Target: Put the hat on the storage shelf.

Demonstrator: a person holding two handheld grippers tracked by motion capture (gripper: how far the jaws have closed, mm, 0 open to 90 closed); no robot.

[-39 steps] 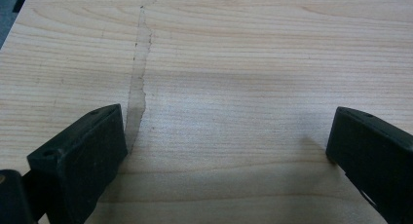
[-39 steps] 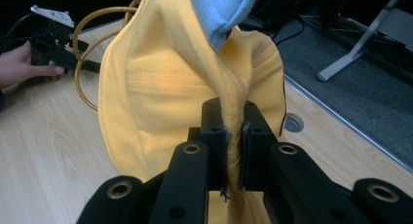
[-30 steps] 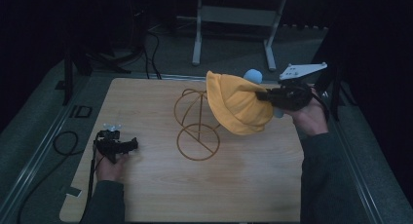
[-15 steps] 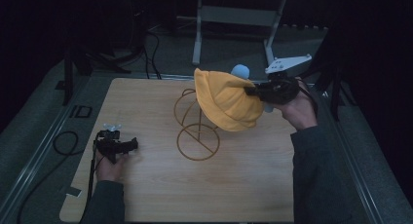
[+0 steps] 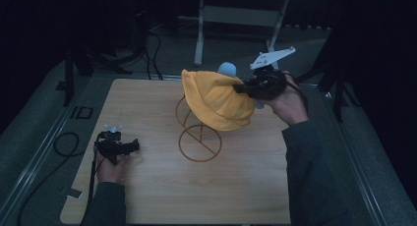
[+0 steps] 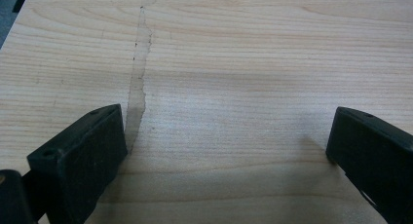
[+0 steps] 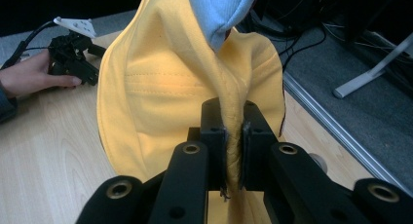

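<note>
Since a second ago, my right gripper (image 5: pixel 242 89) has carried the soft yellow fabric bucket hat (image 5: pixel 216 99) leftward and a little toward the far edge of the light wooden table (image 5: pixel 147 191); the hat now hangs directly over the round-based brass-coloured wire stand (image 5: pixel 198 137), covering its upper loop. My right gripper's jaws are pressed together on a fold of the hat's brim, the cloth pinched flat between them in the right gripper view (image 7: pixel 233 151). A pale blue rounded cloth piece (image 5: pixel 226 69) pokes up behind the hat's crown, just beside my gripper; I cannot tell what it is attached to. The stand's ring base lies flat on the table beneath the hat.

My left gripper (image 5: pixel 132 146) has not moved: it rests low on the table near the left edge, well apart from the stand, with my left hand (image 5: pixel 111 168) around it. Its jaws are spread wide with only bare wood between them, a faint dark streak running past the left jaw in the left gripper view.
</note>
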